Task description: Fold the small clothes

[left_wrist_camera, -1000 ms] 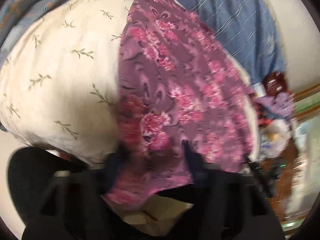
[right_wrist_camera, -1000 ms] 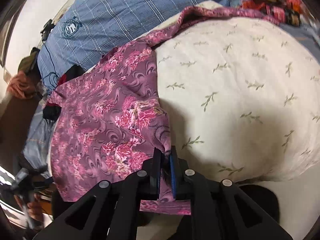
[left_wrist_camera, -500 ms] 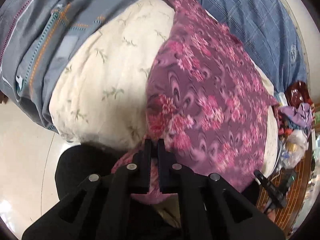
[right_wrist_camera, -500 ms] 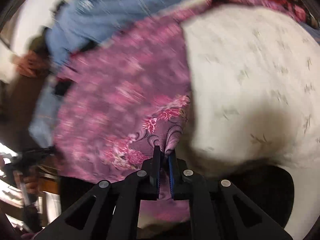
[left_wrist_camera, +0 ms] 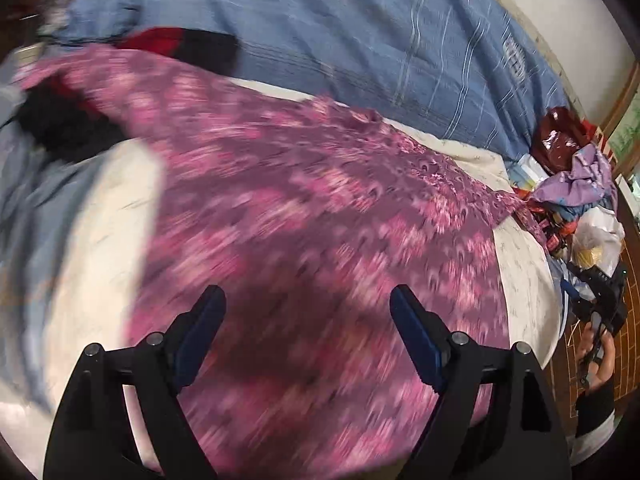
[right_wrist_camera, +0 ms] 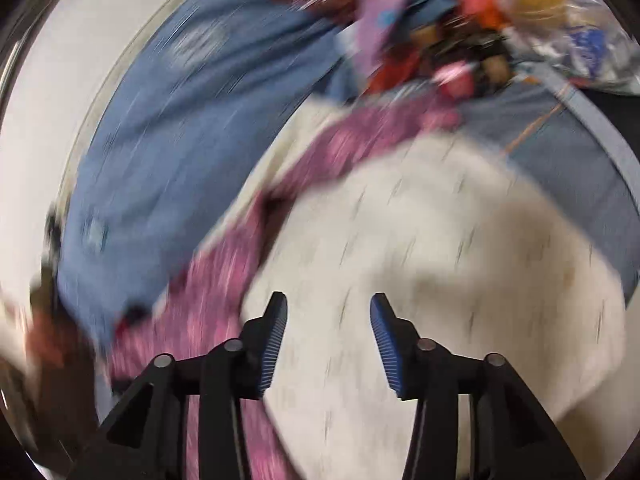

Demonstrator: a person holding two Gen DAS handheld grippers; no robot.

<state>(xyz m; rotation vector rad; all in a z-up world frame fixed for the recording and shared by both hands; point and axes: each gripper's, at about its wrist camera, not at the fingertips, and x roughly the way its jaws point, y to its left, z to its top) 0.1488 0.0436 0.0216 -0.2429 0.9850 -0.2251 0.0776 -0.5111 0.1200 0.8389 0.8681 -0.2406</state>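
Note:
A purple garment with pink flowers (left_wrist_camera: 304, 216) lies spread on a cream leaf-print cover (left_wrist_camera: 100, 240). My left gripper (left_wrist_camera: 308, 312) is open and empty, hovering over the garment's near part. In the right wrist view the same garment (right_wrist_camera: 224, 280) runs as a strip along the left of the cream cover (right_wrist_camera: 440, 248). My right gripper (right_wrist_camera: 329, 312) is open and empty above the cream cover, just right of the garment's edge. Both views are motion-blurred.
A blue checked bedsheet (left_wrist_camera: 360, 40) lies behind the garment. A red and black item (left_wrist_camera: 192, 46) sits at the garment's far left end. A pile of mixed clothes and plastic bags (left_wrist_camera: 576, 192) sits at the right; it also shows in the right wrist view (right_wrist_camera: 460, 20).
Both grippers were shut on the garment's near edge; both have opened and let it go. The garment now lies flat, and both cameras have swung forward over the bed.

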